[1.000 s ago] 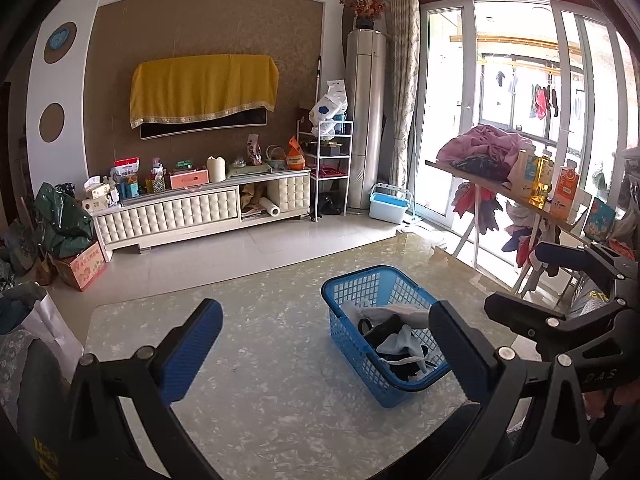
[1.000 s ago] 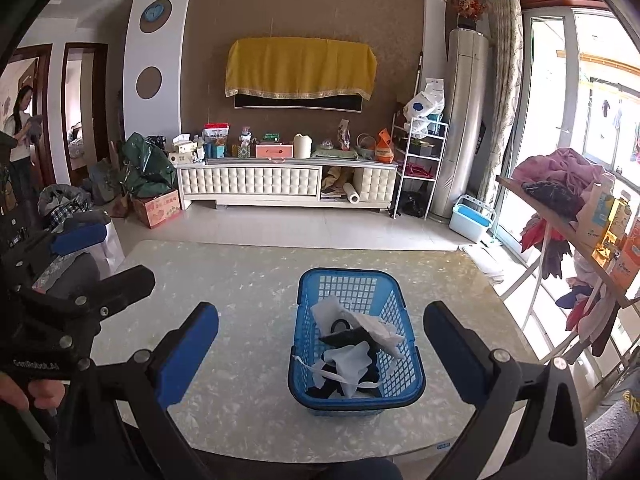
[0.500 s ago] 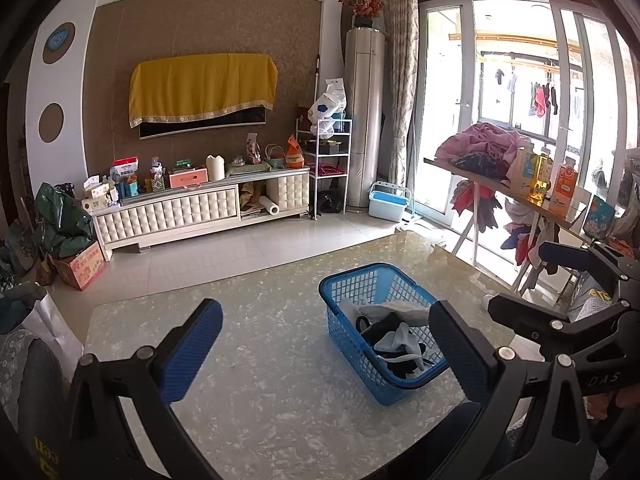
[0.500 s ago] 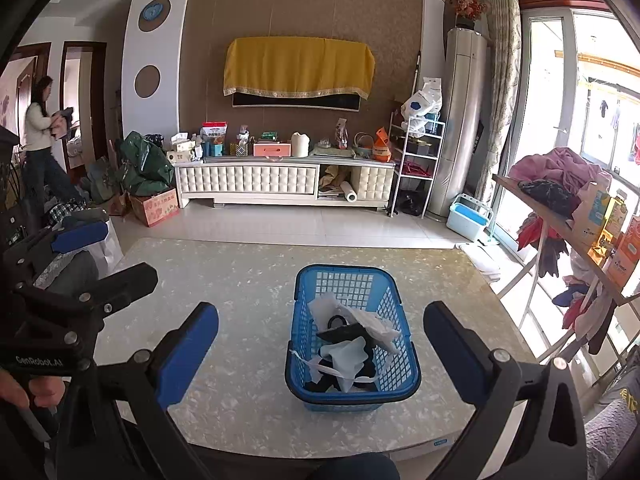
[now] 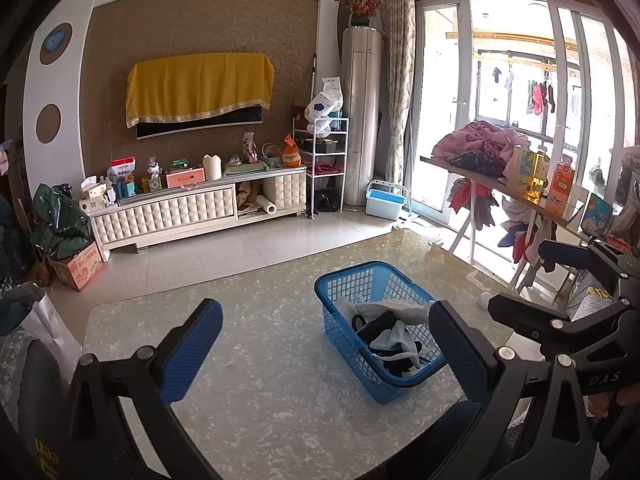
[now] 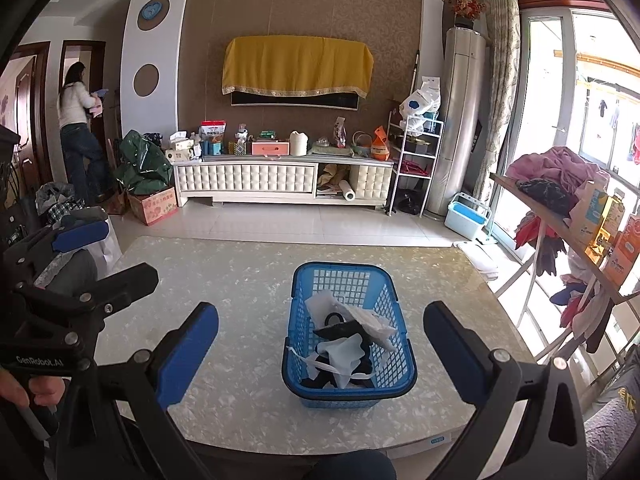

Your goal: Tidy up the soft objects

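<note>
A blue plastic basket (image 6: 344, 276) stands on the marbled table (image 6: 240, 280). It holds a heap of white and black soft cloth items (image 6: 344, 344). The basket also shows in the left wrist view (image 5: 360, 276), with the cloth items (image 5: 388, 328) inside. My right gripper (image 6: 320, 352) is open and empty, held back near the table's front edge, with the basket between its fingers in view. My left gripper (image 5: 324, 352) is open and empty, to the left of the basket. Each gripper shows at the edge of the other's view.
A rack (image 6: 560, 216) with piled clothes and bottles stands to the right of the table. A white TV cabinet (image 6: 280, 180) lines the far wall. A person (image 6: 78, 128) stands in the doorway at far left. Bags (image 5: 36, 320) sit left of the table.
Both grippers have shifted slightly, so the basket sits a little further left in both views. The jaws stay open. The person in the doorway has turned away.
</note>
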A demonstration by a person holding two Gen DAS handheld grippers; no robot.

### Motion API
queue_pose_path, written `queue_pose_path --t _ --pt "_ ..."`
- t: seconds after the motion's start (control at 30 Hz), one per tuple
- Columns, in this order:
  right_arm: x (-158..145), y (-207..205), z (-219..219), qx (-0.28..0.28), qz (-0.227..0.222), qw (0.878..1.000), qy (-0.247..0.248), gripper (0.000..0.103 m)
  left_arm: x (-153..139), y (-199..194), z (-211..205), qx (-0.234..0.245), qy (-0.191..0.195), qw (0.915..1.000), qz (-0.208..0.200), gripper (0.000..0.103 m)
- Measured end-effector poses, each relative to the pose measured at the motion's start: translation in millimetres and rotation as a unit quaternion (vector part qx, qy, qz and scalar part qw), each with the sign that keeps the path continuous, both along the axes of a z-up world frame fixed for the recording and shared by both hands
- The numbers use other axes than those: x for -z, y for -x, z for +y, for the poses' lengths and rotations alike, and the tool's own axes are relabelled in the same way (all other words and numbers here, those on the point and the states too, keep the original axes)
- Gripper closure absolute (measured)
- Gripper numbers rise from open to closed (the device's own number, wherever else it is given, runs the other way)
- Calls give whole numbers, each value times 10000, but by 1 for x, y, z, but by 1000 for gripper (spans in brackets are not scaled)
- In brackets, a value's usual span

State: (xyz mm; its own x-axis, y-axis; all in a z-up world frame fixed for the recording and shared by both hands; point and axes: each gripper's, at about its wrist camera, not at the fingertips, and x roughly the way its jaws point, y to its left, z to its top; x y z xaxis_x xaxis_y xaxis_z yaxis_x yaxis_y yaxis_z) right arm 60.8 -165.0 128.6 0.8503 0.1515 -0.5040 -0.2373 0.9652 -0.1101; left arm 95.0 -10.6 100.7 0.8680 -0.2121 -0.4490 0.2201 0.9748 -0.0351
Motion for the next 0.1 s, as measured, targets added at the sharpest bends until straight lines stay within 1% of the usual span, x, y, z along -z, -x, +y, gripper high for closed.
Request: queue_pose_path --t 0.1 --pt "1 2 -1 24 22 10000 7 0 1 -1 -1 26 -9 10000 26 0"
